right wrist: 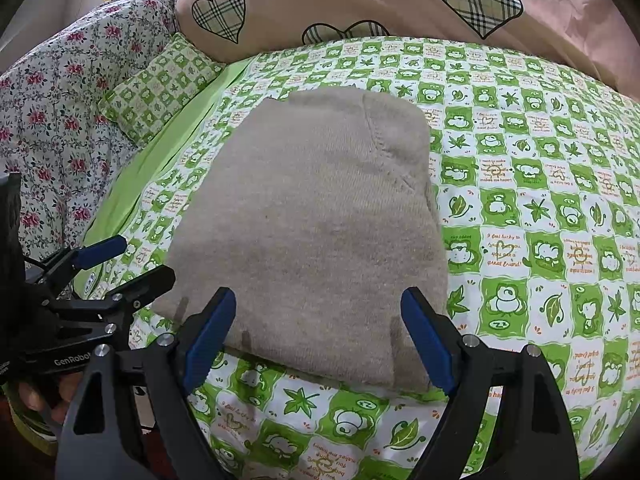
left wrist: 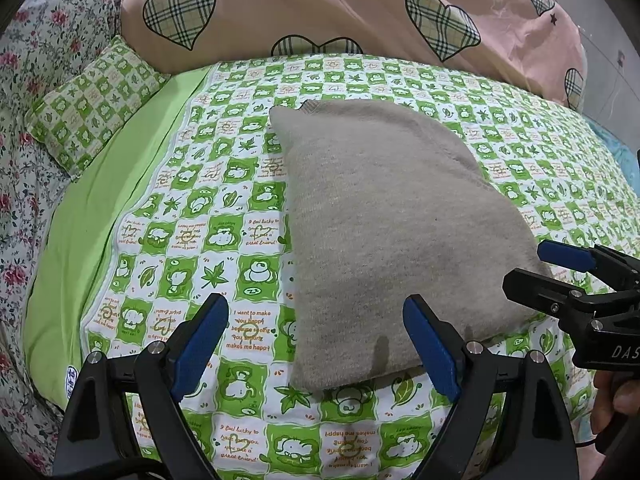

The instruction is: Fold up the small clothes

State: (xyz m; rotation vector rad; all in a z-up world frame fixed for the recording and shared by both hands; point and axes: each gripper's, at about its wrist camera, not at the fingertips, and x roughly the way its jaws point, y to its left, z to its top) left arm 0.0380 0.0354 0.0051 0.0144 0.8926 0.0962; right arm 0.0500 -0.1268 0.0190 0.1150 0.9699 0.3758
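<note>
Grey knit garment point(left wrist: 400, 232) folded flat on green-checked bed sheet point(left wrist: 224, 236); left gripper point(left wrist: 316, 344) and right gripper point(right wrist: 318, 336) fingers apart, empty.

Both hand-held grippers point(left wrist: 316, 344) point(right wrist: 318, 340) agape, angled downward.

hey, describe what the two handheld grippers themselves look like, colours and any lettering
Both are black frames with silver screws. The left gripper and right gripper each carry two flat blue pads. White lettering reads "GenRobot" on the left gripper's side in the right wrist view, and "DAS" on the right's in the left view. A thin black cable trails from the left.
</note>
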